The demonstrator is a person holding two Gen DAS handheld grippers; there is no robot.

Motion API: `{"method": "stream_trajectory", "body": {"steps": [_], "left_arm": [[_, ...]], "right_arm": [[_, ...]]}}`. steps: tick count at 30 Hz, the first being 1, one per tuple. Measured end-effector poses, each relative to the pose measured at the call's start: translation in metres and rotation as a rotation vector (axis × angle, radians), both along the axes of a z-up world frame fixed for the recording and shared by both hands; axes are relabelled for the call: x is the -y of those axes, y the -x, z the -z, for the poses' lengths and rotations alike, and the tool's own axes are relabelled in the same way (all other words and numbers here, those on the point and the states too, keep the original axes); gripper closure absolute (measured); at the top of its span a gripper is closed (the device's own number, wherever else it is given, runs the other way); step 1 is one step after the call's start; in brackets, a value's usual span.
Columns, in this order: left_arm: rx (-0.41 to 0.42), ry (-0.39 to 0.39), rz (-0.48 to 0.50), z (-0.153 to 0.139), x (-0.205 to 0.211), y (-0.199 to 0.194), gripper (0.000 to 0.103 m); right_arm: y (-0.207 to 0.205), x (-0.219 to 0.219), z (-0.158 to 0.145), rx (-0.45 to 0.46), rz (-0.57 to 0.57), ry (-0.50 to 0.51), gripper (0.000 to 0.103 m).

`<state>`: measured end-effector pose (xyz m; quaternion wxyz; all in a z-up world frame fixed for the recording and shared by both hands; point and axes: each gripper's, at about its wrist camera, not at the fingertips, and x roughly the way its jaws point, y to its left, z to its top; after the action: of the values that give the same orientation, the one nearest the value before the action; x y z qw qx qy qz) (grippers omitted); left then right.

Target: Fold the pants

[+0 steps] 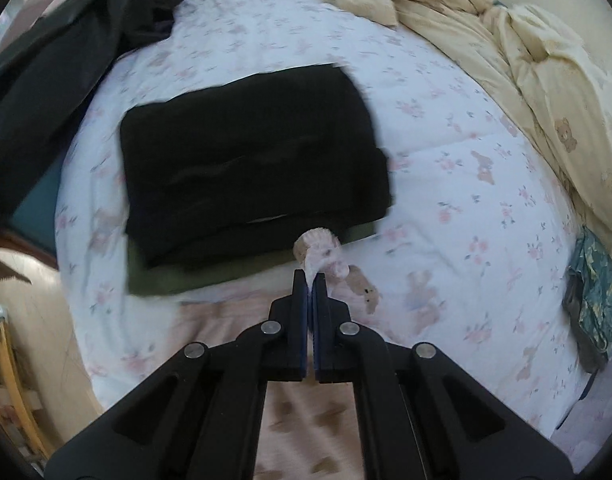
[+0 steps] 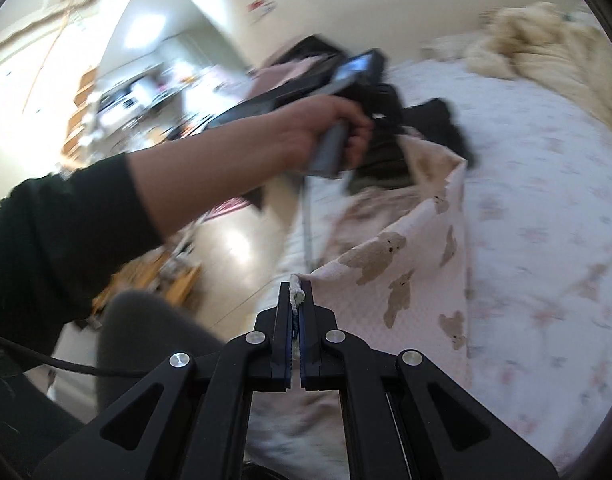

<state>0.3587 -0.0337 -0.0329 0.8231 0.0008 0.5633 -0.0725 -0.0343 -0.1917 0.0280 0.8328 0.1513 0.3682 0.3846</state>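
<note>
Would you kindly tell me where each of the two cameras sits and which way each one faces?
Left wrist: on the left gripper, looking down the bed at stacked folded black pants; only its fingers show.
Right wrist: on the right gripper, facing across the bed's edge toward the room; the person's left hand shows, holding the other gripper.
Shared: the pink bear-print pants, pinched by both grippers, and the floral bedsheet.

floral bed (image 1: 446,128), folded clothes stack (image 1: 250,160) (black on green), cream duvet (image 1: 526,52)
</note>
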Motion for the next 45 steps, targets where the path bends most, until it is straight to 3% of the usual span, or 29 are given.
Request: {"method": "stream_trajectory", "body": {"steps": [4,9,11,16,22,23,25,27,28,32,35,37,41,45], "left_arm": [[-0.002,-0.013,-0.037,0.015,-0.057,0.008,0.103],[-0.033,-0.048,-0.06,0.054,-0.108,0.013,0.103],[-0.05,-0.029,-0.076,0.07,-0.121,0.013,0.103],[-0.049,-0.009,-0.058,0.093,-0.12,0.013,0.103],[-0.042,-0.03,-0.075,0.099,-0.12,0.009,0.101],[-0.055,-0.023,-0.079,0.099,-0.122,0.009,0.097],[-0.073,-0.013,-0.115,0.095,-0.132,0.01,0.072],[-0.051,0.025,-0.164,0.082,-0.148,0.017,0.032],[-0.03,0.051,-0.182,0.07,-0.159,0.025,0.028],[0.008,0.069,-0.224,0.032,-0.191,0.052,0.027],[0.051,0.095,-0.263,0.003,-0.216,0.093,0.027],[0.036,0.115,-0.263,-0.006,-0.224,0.121,0.027],[-0.011,0.178,-0.258,0.003,-0.22,0.169,0.027],[-0.079,0.165,-0.233,0.025,-0.207,0.195,0.027]], "right_arm": [[0.004,-0.056,0.004,-0.016,-0.136,0.041,0.102],[0.0,-0.115,0.037,-0.101,-0.275,0.115,0.102],[-0.004,-0.135,0.051,-0.125,-0.309,0.159,0.102],[-0.011,-0.168,0.075,-0.16,-0.346,0.219,0.102],[-0.013,-0.185,0.076,-0.168,-0.361,0.243,0.102],[-0.012,-0.188,0.077,-0.165,-0.358,0.254,0.102],[-0.013,-0.192,0.077,-0.158,-0.34,0.277,0.102],[-0.007,-0.191,0.077,-0.148,-0.331,0.273,0.102],[-0.008,-0.192,0.078,-0.144,-0.329,0.272,0.102],[-0.002,-0.197,0.078,-0.123,-0.349,0.267,0.102],[-0.001,-0.202,0.087,-0.127,-0.366,0.254,0.102],[0.002,-0.205,0.095,-0.135,-0.383,0.266,0.102],[0.009,-0.214,0.119,-0.168,-0.433,0.284,0.102],[0.013,-0.228,0.136,-0.205,-0.47,0.317,0.096]]}}
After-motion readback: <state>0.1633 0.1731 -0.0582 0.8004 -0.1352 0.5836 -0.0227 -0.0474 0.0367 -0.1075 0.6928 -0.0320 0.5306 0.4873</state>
